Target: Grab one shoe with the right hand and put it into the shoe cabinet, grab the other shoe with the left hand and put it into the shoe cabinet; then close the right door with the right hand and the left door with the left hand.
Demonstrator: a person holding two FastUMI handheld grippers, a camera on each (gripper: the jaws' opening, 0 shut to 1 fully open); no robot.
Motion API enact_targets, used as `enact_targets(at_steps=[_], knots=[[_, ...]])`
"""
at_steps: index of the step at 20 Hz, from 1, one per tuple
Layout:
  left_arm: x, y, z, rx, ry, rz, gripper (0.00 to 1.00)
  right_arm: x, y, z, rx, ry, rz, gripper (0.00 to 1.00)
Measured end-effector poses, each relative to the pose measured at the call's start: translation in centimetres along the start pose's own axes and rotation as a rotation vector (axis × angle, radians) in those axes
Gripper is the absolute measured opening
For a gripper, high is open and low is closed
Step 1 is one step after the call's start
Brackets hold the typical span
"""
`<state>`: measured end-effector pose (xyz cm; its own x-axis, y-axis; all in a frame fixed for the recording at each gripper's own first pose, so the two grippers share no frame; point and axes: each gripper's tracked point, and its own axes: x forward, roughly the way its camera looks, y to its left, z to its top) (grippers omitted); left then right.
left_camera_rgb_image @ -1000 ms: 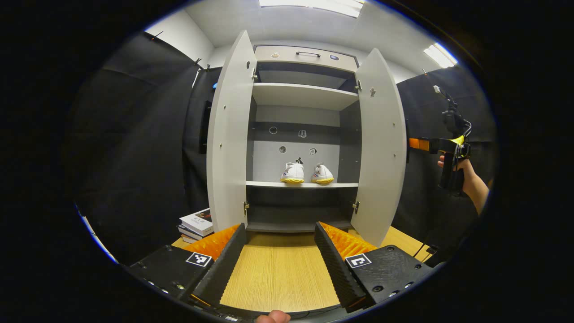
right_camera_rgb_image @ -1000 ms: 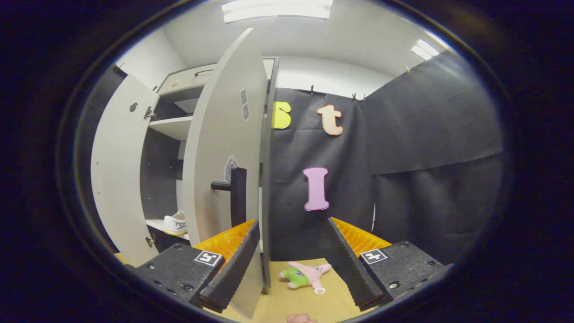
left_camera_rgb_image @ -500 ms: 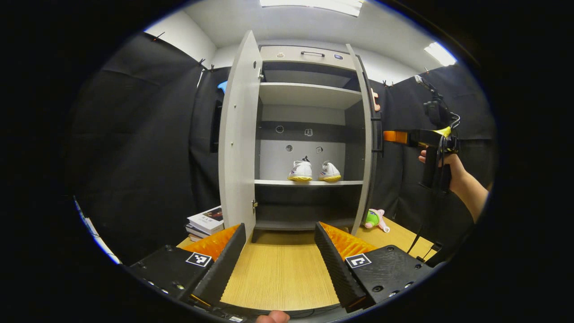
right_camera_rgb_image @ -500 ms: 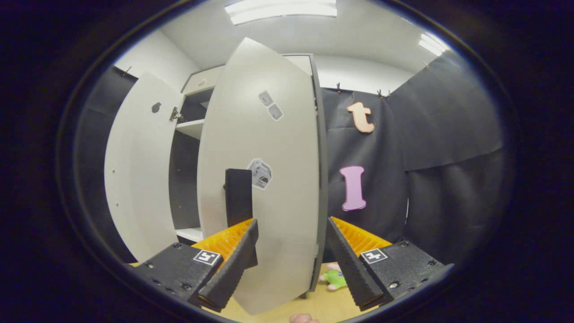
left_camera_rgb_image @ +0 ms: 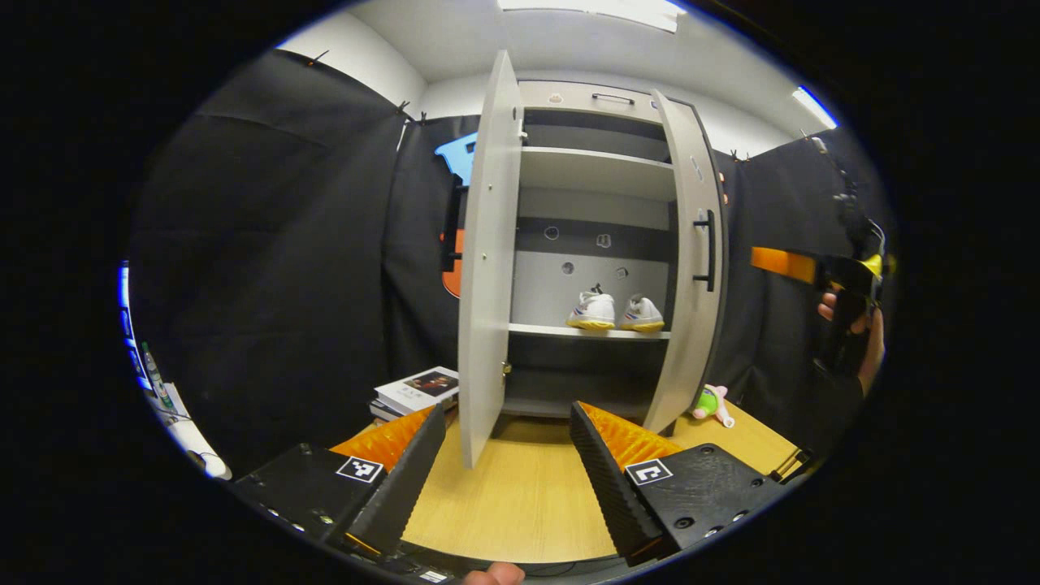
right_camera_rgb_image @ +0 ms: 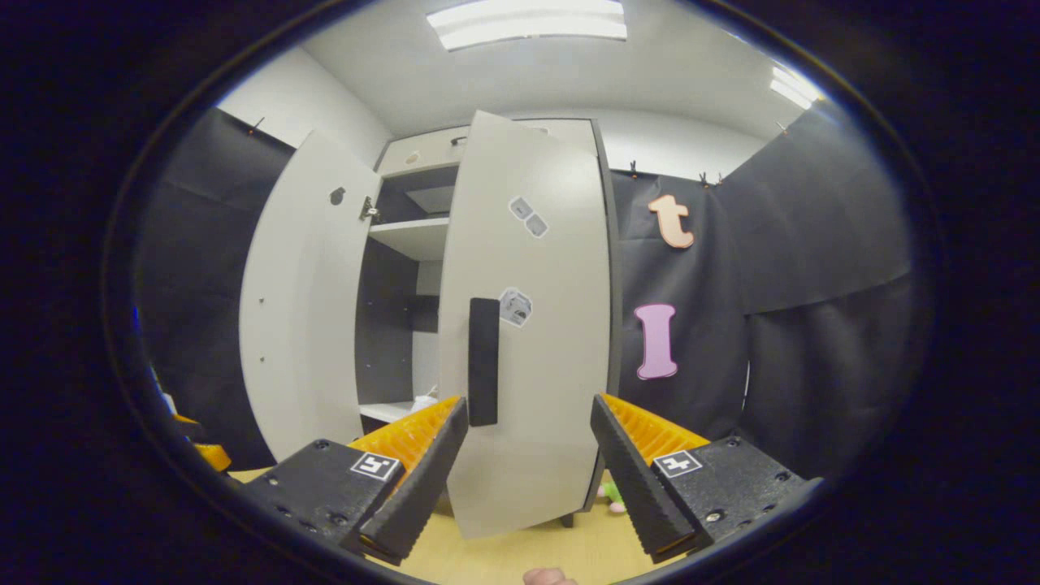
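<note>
The shoe cabinet [left_camera_rgb_image: 597,93] stands on the wooden table. Two white shoes with yellow soles [left_camera_rgb_image: 591,310] [left_camera_rgb_image: 642,313] sit side by side on its middle shelf. The left door [left_camera_rgb_image: 487,244] stands wide open, edge-on to me. The right door [left_camera_rgb_image: 691,268] with its black handle [left_camera_rgb_image: 708,248] is swung partway shut. My left gripper [left_camera_rgb_image: 508,463] is open low over the table, in front of the left door. My right gripper [right_camera_rgb_image: 528,463] is open, facing the right door's [right_camera_rgb_image: 528,325] outer face and handle [right_camera_rgb_image: 483,361]; whether it touches the door I cannot tell. A hand holds it at the far right [left_camera_rgb_image: 845,272].
A stack of books [left_camera_rgb_image: 414,390] lies on the table left of the cabinet. A green and pink plush toy [left_camera_rgb_image: 708,402] lies at the cabinet's right foot. Bare wooden tabletop [left_camera_rgb_image: 512,496] stretches in front of the cabinet. Black cloth walls close in both sides.
The right door has swung from wide open to partway shut, now showing its outer face. The left gripper view has turned left, so the cabinet sits further right in it.
</note>
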<state>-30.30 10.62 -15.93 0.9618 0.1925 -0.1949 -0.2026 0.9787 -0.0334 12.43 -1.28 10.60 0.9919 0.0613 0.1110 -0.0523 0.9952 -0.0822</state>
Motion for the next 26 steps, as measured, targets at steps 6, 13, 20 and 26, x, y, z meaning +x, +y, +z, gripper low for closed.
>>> enact_targets(at_steps=[6, 13, 20, 26], knots=[[5.2, 8.3, 6.4, 0.008, -0.071, 0.127, 0.92, -8.1, 2.5, -4.8, 0.008, 0.088, 0.054, 0.98], [13.6, 15.7, 12.8, -0.078, -0.104, 0.140, 0.92, -9.9, 0.1, -4.9, 0.015, 0.100, -0.004, 0.99], [18.1, 13.6, 14.2, -0.078, -0.094, 0.015, 0.93, -10.3, -1.9, -4.7, 0.038, 0.096, -0.070, 0.94], [18.4, 12.0, 14.1, -0.061, -0.089, -0.033, 0.91, -10.2, -2.7, -6.0, 0.062, 0.123, -0.087, 0.99]])
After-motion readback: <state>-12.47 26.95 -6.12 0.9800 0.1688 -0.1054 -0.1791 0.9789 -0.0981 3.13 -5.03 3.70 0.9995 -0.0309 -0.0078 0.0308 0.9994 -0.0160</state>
